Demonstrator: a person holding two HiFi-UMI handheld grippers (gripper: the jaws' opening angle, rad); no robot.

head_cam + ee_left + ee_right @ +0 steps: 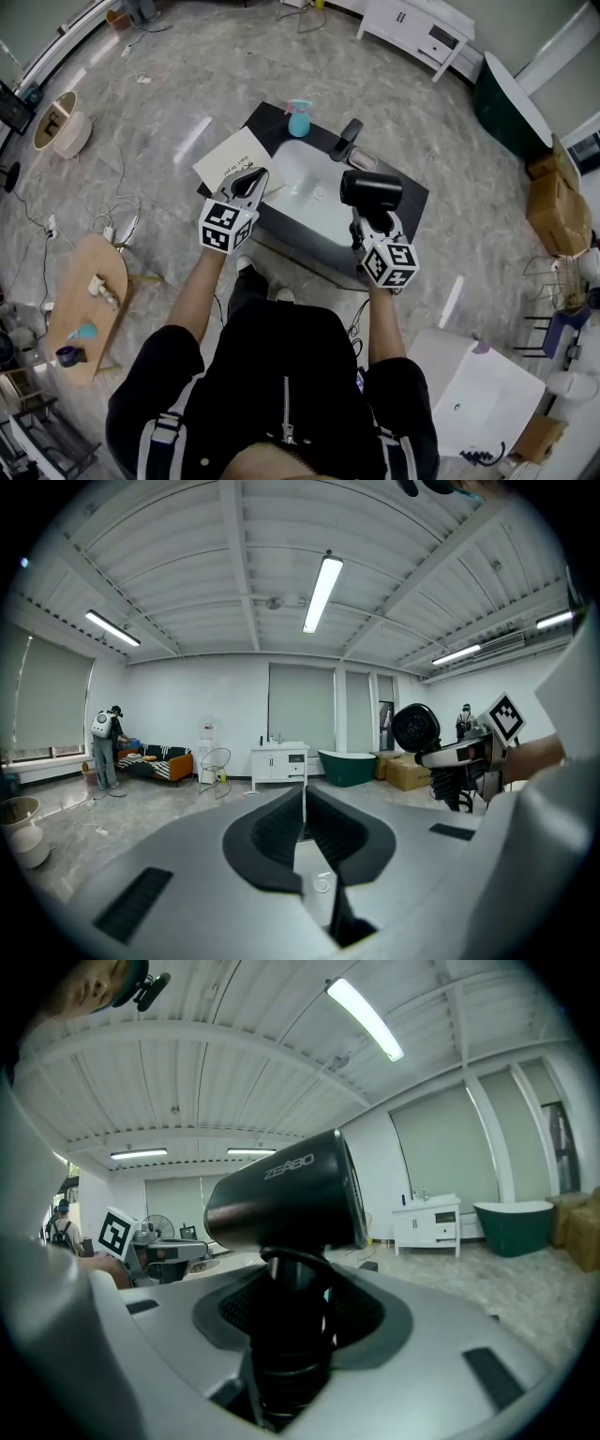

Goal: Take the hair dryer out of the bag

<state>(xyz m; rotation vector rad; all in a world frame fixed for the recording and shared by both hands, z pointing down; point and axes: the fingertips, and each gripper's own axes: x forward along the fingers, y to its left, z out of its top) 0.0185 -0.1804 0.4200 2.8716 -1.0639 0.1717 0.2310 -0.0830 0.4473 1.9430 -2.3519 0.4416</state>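
Right gripper (372, 221) clamped on hair dryer (371, 189) handle. Dryer up over sink (298, 211), barrel level, clear of bag. Left gripper (251, 184) jaws together, nothing between them, hovering beside white bag (228, 159) on counter.

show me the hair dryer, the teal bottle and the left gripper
hair dryer (371, 189), head view, on its black barrel
teal bottle (299, 122), head view, on its body
left gripper (254, 178), head view, between its closed fingertips
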